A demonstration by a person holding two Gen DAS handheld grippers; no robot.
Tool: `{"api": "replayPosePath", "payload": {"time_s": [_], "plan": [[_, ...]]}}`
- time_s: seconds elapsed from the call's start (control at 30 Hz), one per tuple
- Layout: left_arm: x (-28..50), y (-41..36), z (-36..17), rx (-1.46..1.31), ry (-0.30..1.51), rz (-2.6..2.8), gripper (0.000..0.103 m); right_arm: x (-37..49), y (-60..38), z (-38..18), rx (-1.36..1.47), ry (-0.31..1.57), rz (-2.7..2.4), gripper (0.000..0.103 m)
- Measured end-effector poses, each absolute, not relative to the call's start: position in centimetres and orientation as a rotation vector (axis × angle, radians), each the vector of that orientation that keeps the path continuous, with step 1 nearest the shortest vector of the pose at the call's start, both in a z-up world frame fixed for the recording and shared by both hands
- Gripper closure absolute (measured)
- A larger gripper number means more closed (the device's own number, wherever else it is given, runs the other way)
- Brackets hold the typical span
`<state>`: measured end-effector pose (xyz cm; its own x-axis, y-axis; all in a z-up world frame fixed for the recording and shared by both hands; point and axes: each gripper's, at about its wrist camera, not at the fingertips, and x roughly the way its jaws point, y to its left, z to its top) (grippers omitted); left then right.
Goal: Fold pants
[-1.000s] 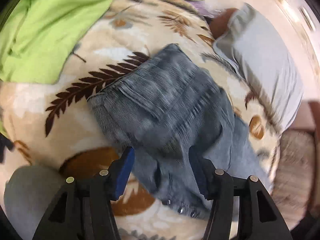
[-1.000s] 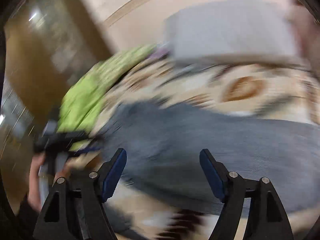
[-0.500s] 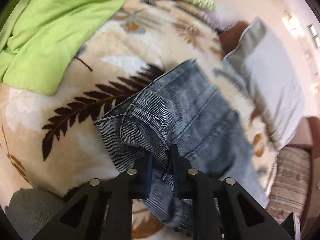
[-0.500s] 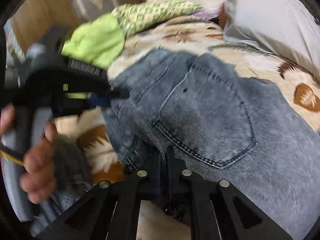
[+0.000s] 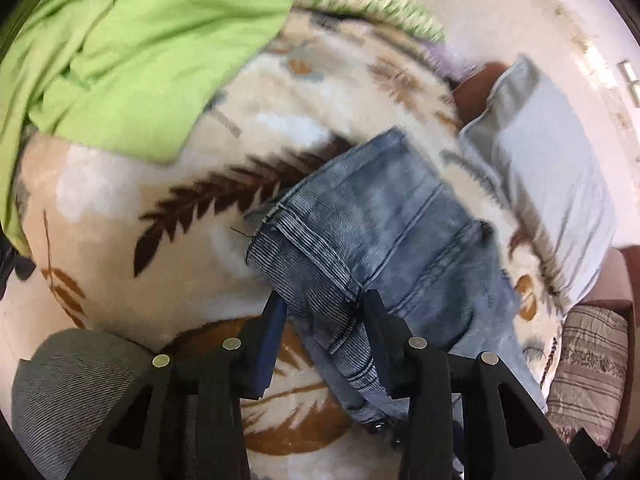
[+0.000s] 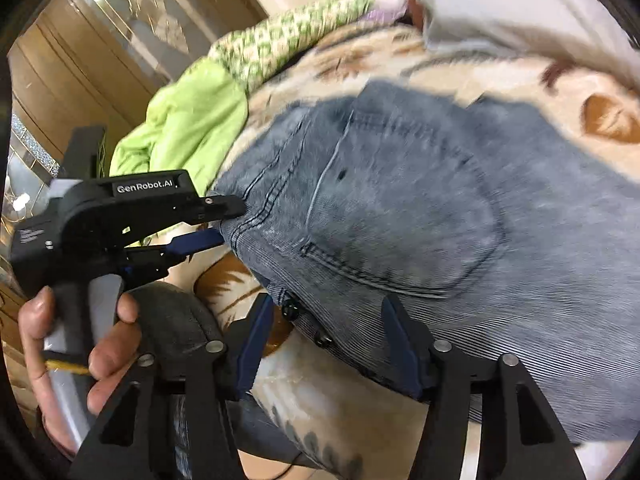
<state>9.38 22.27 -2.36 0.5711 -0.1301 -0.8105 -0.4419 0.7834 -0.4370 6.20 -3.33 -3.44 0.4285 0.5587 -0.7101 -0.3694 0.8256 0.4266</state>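
Observation:
The blue-grey jeans (image 5: 384,224) lie folded on a cream leaf-print blanket (image 5: 120,208); their back pocket faces up in the right wrist view (image 6: 400,208). My left gripper (image 5: 324,320) is open, its jaws apart on either side of the waistband corner. It also shows from the side in the right wrist view (image 6: 216,220), held by a hand at the jeans' left edge. My right gripper (image 6: 328,332) is open, its jaws apart around the near waistband edge with its buttons.
A lime-green garment (image 5: 132,48) lies at the far left of the bed. A grey pillow (image 5: 544,184) lies at the right. A striped cushion (image 5: 588,356) sits at the lower right. A wooden cabinet (image 6: 80,64) stands behind.
Both grippers were shut on the jeans' waistband half a second ago; both have opened and let go. The jeans now rest on the blanket.

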Motion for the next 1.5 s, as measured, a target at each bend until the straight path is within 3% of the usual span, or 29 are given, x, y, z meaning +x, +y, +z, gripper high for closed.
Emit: {"api": "replayPosePath", "payload": {"time_s": [0.1,0.23,0.43,0.9,1.27,1.3,1.33,1.37,1.43,1.47,1.5], "plan": [[7.5,20.3,0.2,-0.544,0.84,0.201,0.062,5.4,-7.1,-1.9,0.29,0.939,0.562,0.044],[4.8,14.3,3.1,-0.306,0.721,0.097,0.05,3.4,-15.7,0.5,0.432,0.836,0.441,0.033],[1.8,2.9,4.3,-0.026,0.682,-0.199,0.043,0.5,-27.7,1.5,0.574,0.743,0.212,0.032],[1.0,-21.8,-1.0,0.428,0.824,-0.753,0.042,-6.1,-43.0,-1.3,0.75,0.672,-0.379,0.032],[2.7,-29.0,-5.3,0.648,0.853,-0.991,0.041,-6.2,-47.2,-4.0,0.945,0.703,-0.289,0.032],[2.2,-29.3,-5.7,0.681,0.818,-0.974,0.042,-6.1,-47.5,-4.1,0.953,0.694,-0.276,0.032],[2.1,-29.7,-6.1,0.712,0.809,-0.948,0.051,-6.0,-47.7,-4.3,0.969,0.689,-0.26,0.032],[2.4,-30.3,-6.7,0.742,0.811,-0.904,0.067,-5.9,-48.1,-4.7,1.004,0.684,-0.241,0.032],[2.9,-30.5,-6.9,0.708,0.805,-0.877,0.072,-5.6,-48.4,-5.2,1.038,0.686,-0.223,0.032],[3.0,-30.5,-6.8,0.679,0.793,-0.877,0.082,-5.4,-48.5,-5.5,1.053,0.692,-0.202,0.032],[3.3,-30.6,-6.9,0.662,0.796,-0.872,0.085,-5.2,-48.4,-5.7,1.06,0.697,-0.193,0.032]]}}
